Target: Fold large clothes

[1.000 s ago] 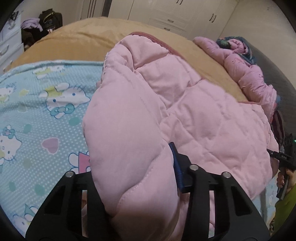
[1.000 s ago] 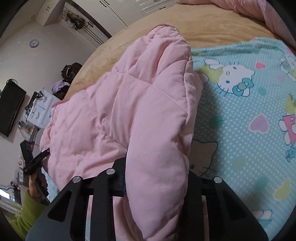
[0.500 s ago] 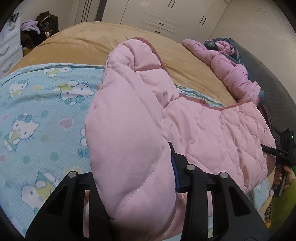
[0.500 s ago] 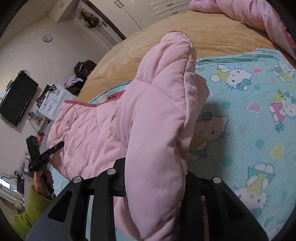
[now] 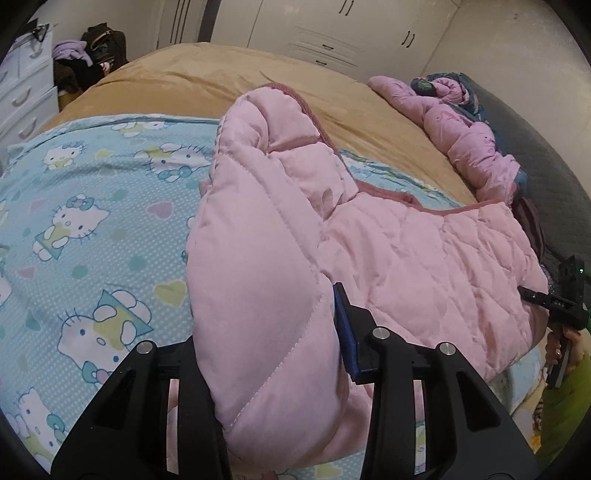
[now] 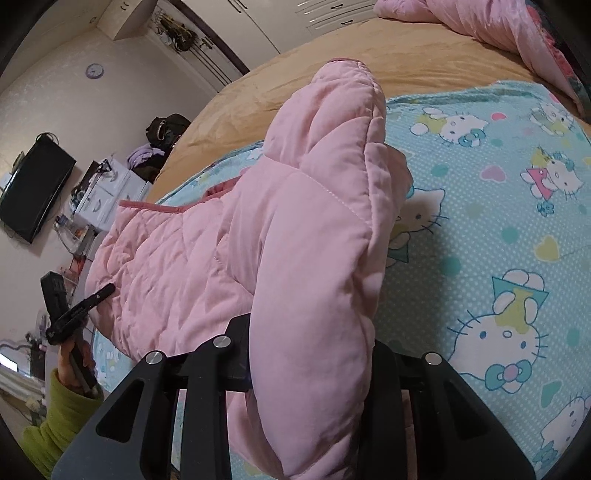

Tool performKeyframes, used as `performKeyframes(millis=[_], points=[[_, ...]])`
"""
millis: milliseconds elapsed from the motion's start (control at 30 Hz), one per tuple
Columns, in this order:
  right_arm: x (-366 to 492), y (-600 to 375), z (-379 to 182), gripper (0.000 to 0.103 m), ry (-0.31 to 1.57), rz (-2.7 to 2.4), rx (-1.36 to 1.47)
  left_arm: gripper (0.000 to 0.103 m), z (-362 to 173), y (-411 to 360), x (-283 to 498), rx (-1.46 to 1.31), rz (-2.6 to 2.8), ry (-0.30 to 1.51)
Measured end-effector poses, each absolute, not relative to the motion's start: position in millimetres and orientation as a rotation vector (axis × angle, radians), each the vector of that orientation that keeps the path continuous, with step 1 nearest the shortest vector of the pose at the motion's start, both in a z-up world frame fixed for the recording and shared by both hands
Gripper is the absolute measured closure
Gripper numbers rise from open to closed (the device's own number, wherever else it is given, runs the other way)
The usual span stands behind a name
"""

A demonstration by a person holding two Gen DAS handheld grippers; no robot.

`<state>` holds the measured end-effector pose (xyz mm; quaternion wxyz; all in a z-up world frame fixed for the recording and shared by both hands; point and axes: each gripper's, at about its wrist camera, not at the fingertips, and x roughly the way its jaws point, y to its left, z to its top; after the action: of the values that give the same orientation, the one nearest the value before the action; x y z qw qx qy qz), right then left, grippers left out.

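Both claws are clamped on thick folds of the pink quilted jacket. Left gripper has a padded bunch of it squeezed between its black fingers, the blue pad of one finger pressed against the fabric. Right gripper pinches another puffy fold the same way, the cloth bulging up and over its jaws and hiding the fingertips.

Taking the Hello Kitty sheet as the landmark: the jacket lies across it, its body spread flat on the sheet and running from one gripper to the other, with a darker pink trim along its far edge. A puffy part of the jacket stands up from the sheet in a hump. Beyond the sheet's far edge lies a tan blanket, and past that white wardrobe doors. Off the sheet's far corner, on the tan blanket, sits a second bunched pink garment. In the right wrist view, a wall-mounted television and a round clock show on the wall well away from the sheet.
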<state>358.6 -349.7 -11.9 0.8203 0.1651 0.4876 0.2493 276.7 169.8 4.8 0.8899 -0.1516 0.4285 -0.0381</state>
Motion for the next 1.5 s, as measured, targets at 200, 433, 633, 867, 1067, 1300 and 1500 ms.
performKeyframes(millis=[200,433,633,867,1067,1300,1500], points=[[362.2,-355.6,-36.1,0.071,1.073,0.47,0.365,0.073,-6.5,169.0,277.0,-0.298,-0.067,0.905],[365.4,-355.8,-53.9,0.064,1.093,0.413,0.348,0.073,-17.2,168.9,281.8,-0.288,-0.043,0.924],[367.1,-349.0,-63.7,0.049,1.09,0.323,0.266,0.073,-26.6,168.9,291.7,-0.28,-0.022,0.941],[357.5,-341.1,-55.2,0.024,1.056,0.211,0.146,0.064,-29.6,166.1,296.2,-0.259,0.009,0.944],[325.7,-334.9,-18.0,0.004,0.926,0.191,0.1,0.023,-13.0,162.5,281.2,-0.22,0.035,0.907],[274.9,-317.4,32.9,0.004,0.77,0.226,0.083,0.009,31.4,151.8,250.1,-0.173,0.065,0.824],[231.3,-307.2,67.0,0.004,0.678,0.266,0.107,0.009,76.3,127.0,211.1,-0.119,0.036,0.715]])
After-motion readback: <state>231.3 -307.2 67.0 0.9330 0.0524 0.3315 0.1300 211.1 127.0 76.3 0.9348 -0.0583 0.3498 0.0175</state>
